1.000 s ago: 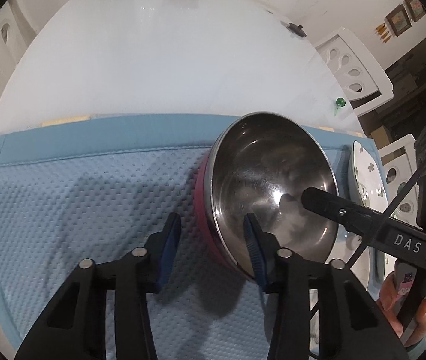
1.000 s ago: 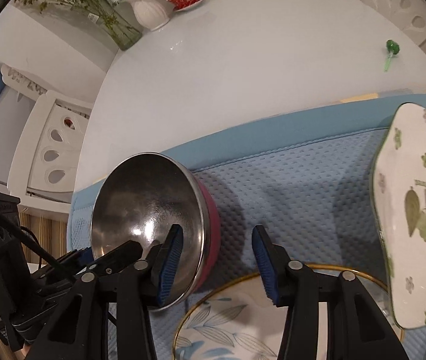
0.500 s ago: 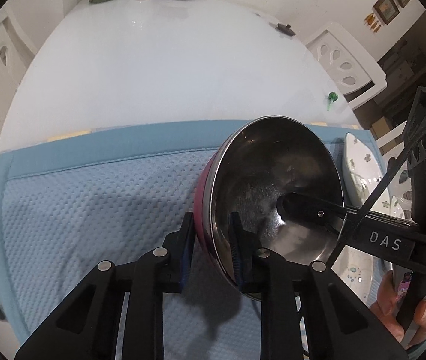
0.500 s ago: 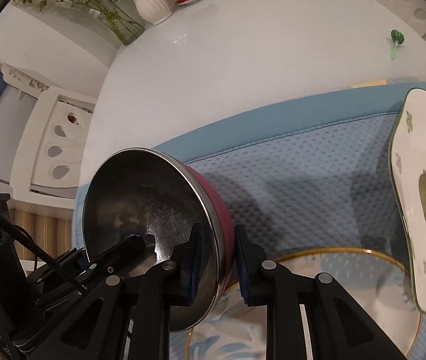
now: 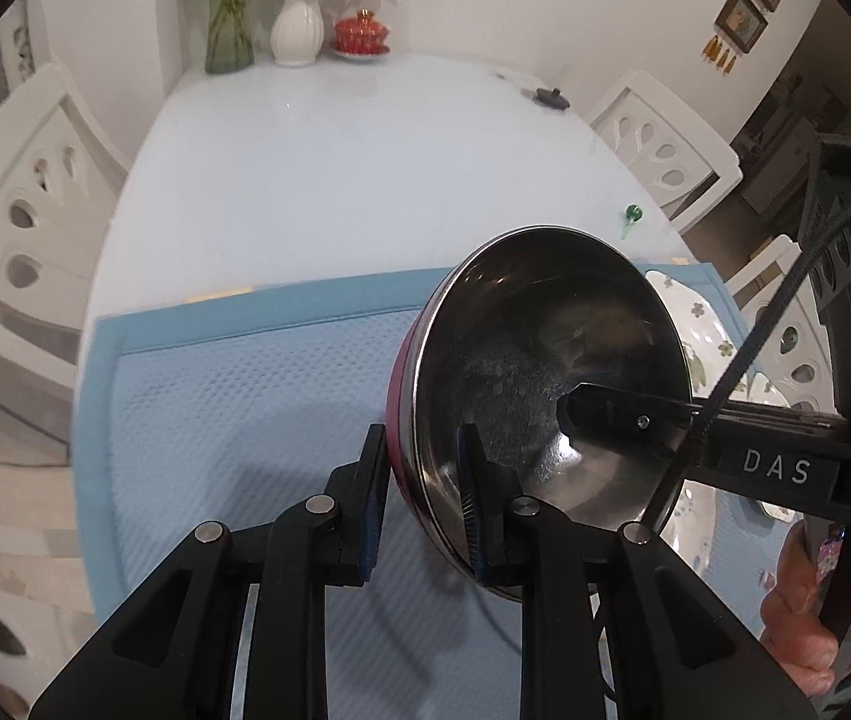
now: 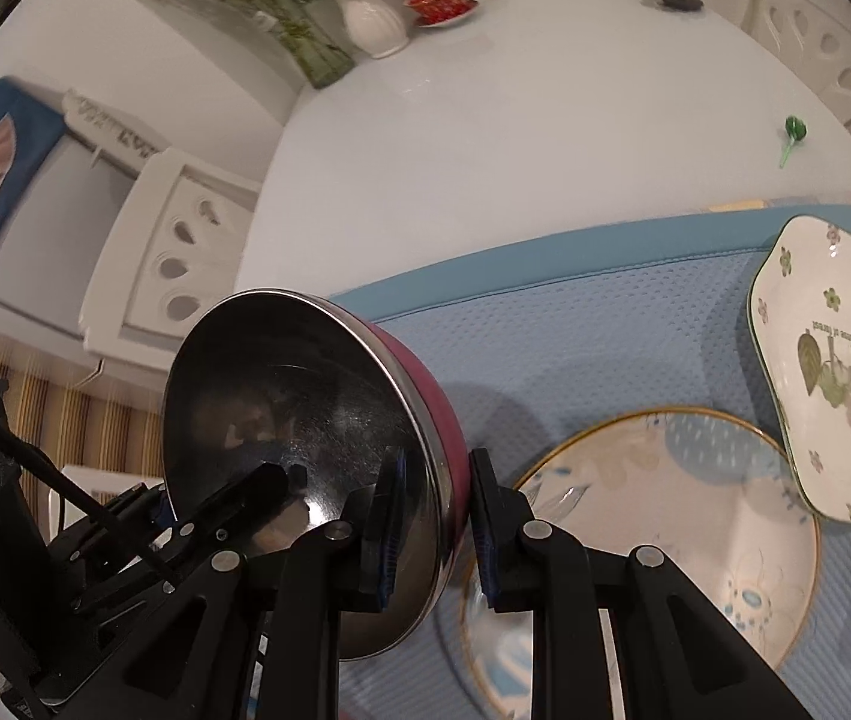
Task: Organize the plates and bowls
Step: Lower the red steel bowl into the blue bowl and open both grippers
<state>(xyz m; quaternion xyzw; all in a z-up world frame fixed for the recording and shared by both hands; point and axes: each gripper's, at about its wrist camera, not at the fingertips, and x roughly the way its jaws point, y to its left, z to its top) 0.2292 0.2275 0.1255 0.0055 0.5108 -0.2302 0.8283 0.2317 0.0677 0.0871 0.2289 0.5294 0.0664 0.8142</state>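
A steel bowl with a pink outside (image 5: 545,360) is held up above the blue mat (image 5: 233,408). My left gripper (image 5: 419,492) is shut on its near rim, one finger inside and one outside. My right gripper (image 6: 434,516) is shut on the opposite rim of the same bowl (image 6: 305,420). A round plate with a gold rim and blue flowers (image 6: 683,528) lies on the mat under the right gripper. A square white plate with green leaves (image 6: 833,384) lies to its right, and shows behind the bowl in the left wrist view (image 5: 695,324).
The mat (image 6: 575,324) covers the near end of a white table (image 5: 365,168). At the far end stand a white vase (image 5: 297,24), a glass vase (image 5: 227,42) and a red lidded dish (image 5: 362,36). A small green object (image 5: 632,219) lies near the mat. White chairs (image 5: 23,192) flank the table.
Both grippers closed on the bowl's rim, then lifted it off the mat. It now hangs higher and tilted between them.
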